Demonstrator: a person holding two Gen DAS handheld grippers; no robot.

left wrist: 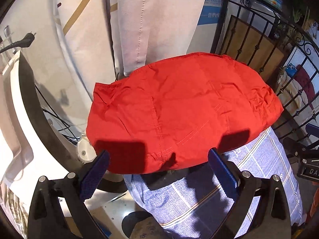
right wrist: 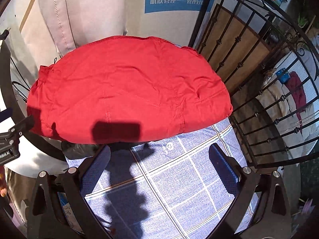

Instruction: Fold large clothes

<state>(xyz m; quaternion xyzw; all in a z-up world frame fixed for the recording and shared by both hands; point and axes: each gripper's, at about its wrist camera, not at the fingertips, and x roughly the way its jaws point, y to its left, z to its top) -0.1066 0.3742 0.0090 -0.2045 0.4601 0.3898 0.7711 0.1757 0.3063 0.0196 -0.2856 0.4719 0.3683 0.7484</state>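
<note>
Red garment (left wrist: 179,111) lies folded ahead of both claws, nothing gripped
Left claw (left wrist: 159,171) and right claw (right wrist: 159,165) both spread apart, likely backed off over checked cloth (right wrist: 179,179) to release

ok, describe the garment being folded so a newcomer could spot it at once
Start at the black iron railing on the right. Beside it lies a blue checked cloth, and on its far part sits the red garment, folded into a rounded bundle with visible seams. It is the only solid bright red thing there; the cloth under it is pale blue with white lines. Neither open gripper touches it.
</note>
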